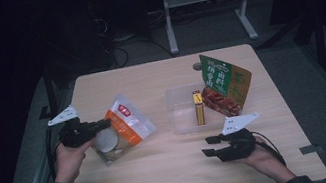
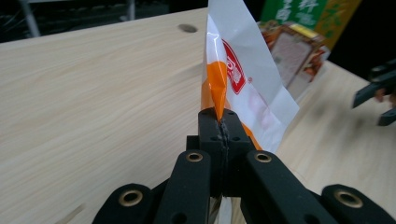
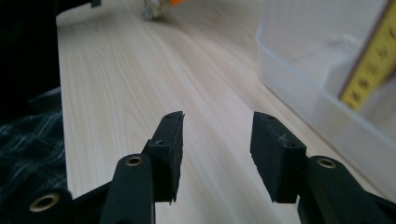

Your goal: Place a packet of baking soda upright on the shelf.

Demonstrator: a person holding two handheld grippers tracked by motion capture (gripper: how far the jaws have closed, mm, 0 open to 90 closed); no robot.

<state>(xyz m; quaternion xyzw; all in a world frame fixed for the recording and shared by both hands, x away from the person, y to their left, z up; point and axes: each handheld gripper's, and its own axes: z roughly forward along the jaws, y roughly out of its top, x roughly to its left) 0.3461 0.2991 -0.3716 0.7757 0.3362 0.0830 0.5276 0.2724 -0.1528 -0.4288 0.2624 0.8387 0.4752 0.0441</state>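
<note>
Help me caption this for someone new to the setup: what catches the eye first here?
The left gripper pinches the edge of an orange-and-white pouch, lifted at the table's left side. Right of centre, a clear plastic bin holds a yellow box, with a green snack bag propped against it; the right gripper hovers open nearby.

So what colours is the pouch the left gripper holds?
Orange and white plastic snack pouch with a red logo; left gripper view.

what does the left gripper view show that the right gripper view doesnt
Left gripper view: the left gripper shut on the orange-and-white pouch, with the green snack bag behind. Right gripper view: the open right gripper, the clear tub wall up close and a plaid sleeve. Both: the wooden table and a yellow box.
</note>
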